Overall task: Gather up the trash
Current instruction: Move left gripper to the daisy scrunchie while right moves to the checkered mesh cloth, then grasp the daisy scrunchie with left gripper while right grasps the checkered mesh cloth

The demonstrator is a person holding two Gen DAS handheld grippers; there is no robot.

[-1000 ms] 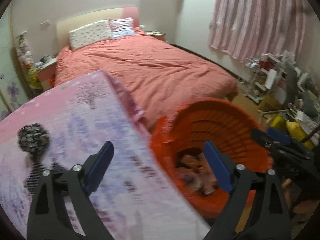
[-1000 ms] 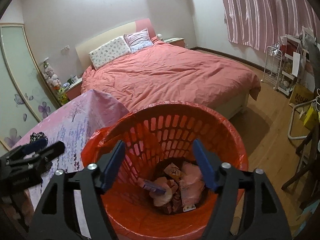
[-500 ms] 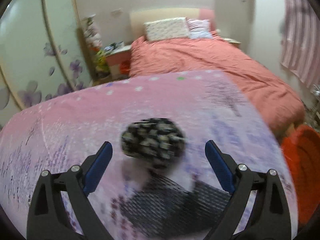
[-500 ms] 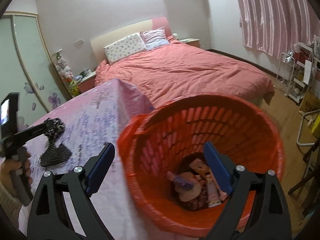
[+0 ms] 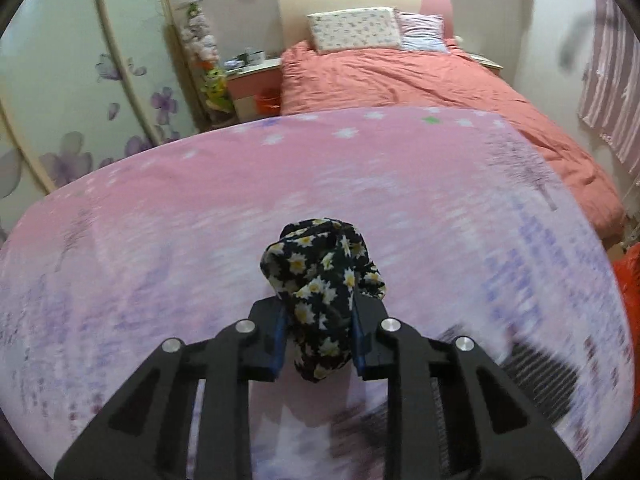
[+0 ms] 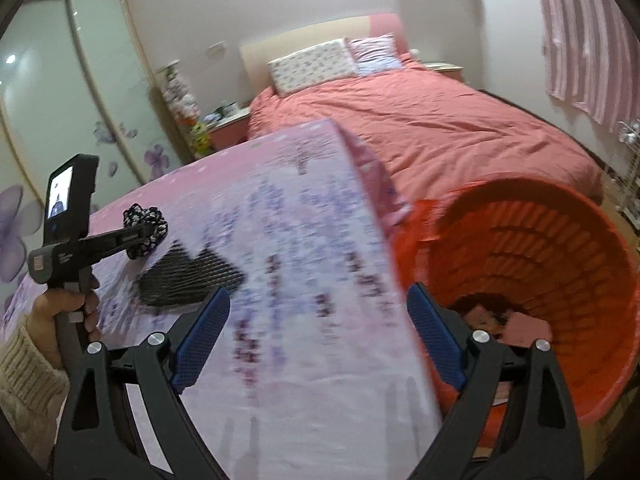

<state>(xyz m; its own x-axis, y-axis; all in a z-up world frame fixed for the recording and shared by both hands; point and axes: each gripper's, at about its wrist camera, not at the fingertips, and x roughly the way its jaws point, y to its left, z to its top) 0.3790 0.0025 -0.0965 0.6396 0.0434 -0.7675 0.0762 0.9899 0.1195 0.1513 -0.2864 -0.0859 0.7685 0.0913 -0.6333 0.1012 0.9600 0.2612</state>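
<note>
Soft black daisy-print fabric bundle (image 5: 324,280), light, squashy: left tool (image 5: 318,338) closing on its middle above pink worktop (image 5: 200,216); right tool (image 6: 316,340) wide, empty.

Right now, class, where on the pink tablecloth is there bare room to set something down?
Free: the wide stretch of tablecloth beyond the floral cloth ball, toward the bed; also the strip between the black mesh piece and the orange basket. Crowded: where the left gripper closes its jaws on the ball.
</note>
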